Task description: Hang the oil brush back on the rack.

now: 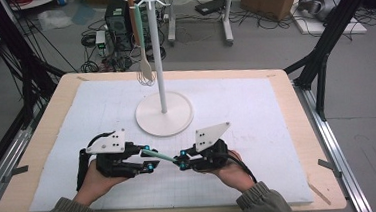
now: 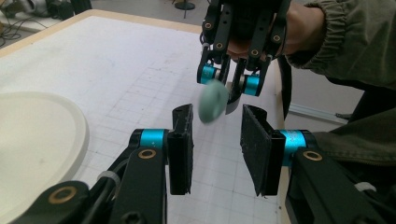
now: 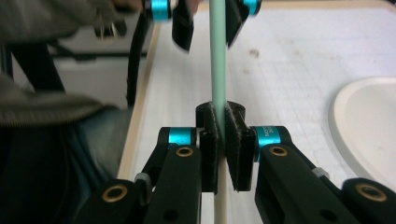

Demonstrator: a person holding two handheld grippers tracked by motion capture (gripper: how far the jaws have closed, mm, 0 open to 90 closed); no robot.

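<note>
A slim mint-green utensil handle [image 1: 162, 156] hangs level above the white mat between my two grippers. My right gripper [image 1: 180, 159] is shut on it; in the right gripper view the jaws clamp the handle [image 3: 218, 70] at the gripper's tips [image 3: 220, 140], and a cream part continues below them. The handle's rounded end [image 2: 212, 101] reaches my left gripper [image 1: 150, 158], whose jaws stand open [image 2: 217, 140] on either side of it without touching. That left gripper [image 3: 210, 16] also shows far off in the right gripper view, astride the handle.
A white utensil stand [image 1: 164, 115] with a round base and tall pole stands mid-table behind the grippers. A whisk [image 1: 146, 76] and a green-handled wooden spoon [image 1: 141, 44] hang from its top hooks. The white mat [image 1: 256, 101] covers the wooden table.
</note>
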